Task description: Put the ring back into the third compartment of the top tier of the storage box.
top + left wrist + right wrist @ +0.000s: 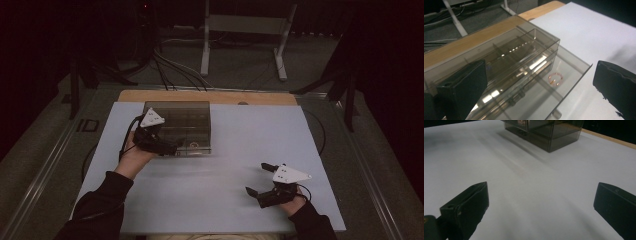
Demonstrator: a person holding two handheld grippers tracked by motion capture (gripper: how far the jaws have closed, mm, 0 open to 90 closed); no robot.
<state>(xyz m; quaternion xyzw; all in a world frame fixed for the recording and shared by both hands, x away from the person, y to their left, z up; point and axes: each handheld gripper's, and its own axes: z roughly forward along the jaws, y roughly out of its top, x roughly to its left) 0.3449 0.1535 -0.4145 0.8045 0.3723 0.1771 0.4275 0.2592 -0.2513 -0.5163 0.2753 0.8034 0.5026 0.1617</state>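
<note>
Smoked drawer box (186,126) sits at the white mat's (240,200) far left, one drawer out; left gripper (536,82) jaws wide, empty, over it; right gripper (262,179) wide, idle; withdraw level, avoiding the drawer edge.

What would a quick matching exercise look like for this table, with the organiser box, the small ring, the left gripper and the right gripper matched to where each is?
1 smoky plastic box
2 small ring
3 left gripper
4 right gripper

A open, over bare white board
B far left part of the board
C open, at the box's pulled-out drawer
D lying in that drawer

Pairs: 1-B, 2-D, 3-C, 4-A
</note>
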